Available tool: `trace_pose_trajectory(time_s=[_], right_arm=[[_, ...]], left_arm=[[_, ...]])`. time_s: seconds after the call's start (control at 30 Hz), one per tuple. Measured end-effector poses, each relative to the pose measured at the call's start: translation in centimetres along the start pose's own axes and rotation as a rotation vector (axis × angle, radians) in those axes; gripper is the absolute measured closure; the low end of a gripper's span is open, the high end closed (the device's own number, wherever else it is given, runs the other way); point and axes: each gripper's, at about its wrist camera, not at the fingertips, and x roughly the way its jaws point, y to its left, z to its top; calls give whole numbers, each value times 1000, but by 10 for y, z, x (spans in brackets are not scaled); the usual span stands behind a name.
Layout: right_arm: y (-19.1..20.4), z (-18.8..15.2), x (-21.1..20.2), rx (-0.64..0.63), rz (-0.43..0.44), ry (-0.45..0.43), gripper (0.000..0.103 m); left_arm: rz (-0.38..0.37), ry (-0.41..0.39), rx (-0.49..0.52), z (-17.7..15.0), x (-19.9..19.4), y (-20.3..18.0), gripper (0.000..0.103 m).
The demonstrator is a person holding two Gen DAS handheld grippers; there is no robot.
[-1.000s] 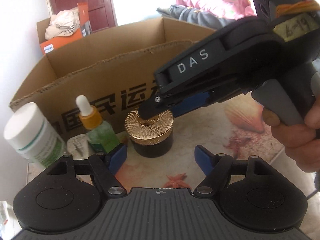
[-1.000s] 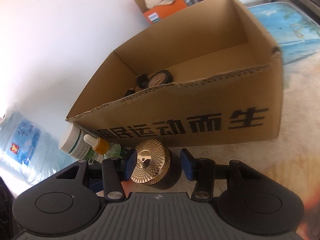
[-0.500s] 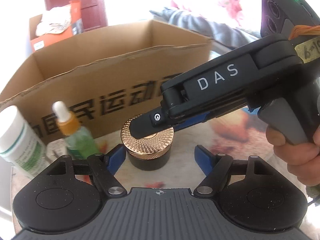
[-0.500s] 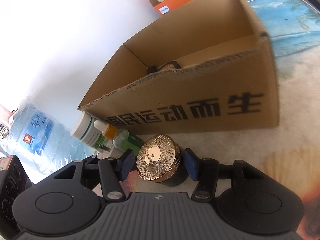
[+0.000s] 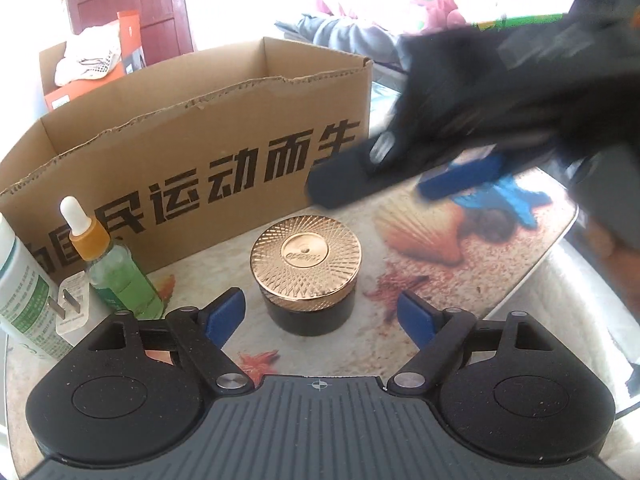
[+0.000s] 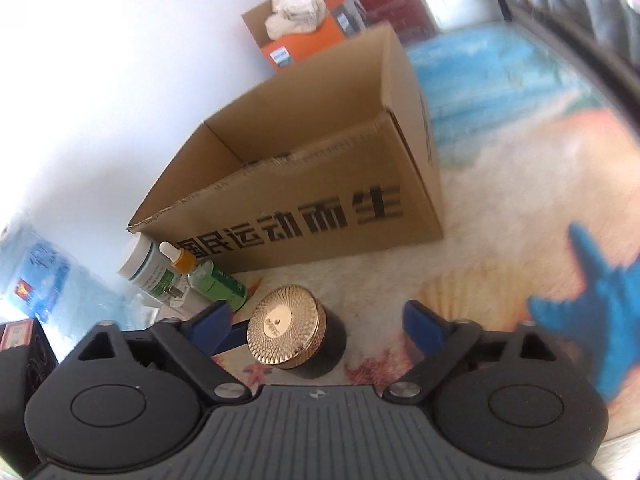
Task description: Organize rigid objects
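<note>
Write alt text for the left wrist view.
A gold-lidded dark jar stands on the table between the left gripper, whose jaws are opening. Behind stands a cardboard box; the blurred right gripper hangs upper right.

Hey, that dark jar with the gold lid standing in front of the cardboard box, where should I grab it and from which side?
Grip the gold lid across its ribbed rim, pads on opposite sides. The jar stands upright and round, so any width works. Come from the near side with the left claw, already straddling it; the cardboard box blocks the far side.
</note>
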Motion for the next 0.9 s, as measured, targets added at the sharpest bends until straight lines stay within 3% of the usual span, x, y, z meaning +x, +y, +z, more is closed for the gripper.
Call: trace_pose_trajectory(time_s=[0.27, 0.33, 0.6, 0.73, 0.9], right_arm=[[34, -2, -27, -293, -335, -133, 0], [33, -1, -27, -315, -363, -136, 0], [8, -8, -32, -212, -215, -146, 0], [0, -16, -18, -97, -113, -115, 0], [-3, -22, 2, -22, -55, -81, 5]], left_arm=[[-86, 47, -61, -7, 10, 15, 18], [-86, 28, -54, -8, 8, 15, 18], [-80, -45, -43, -11, 3, 14, 17], [-28, -58, -29, -7, 3, 12, 17], [-12, -68, 6, -3, 7, 9, 21]])
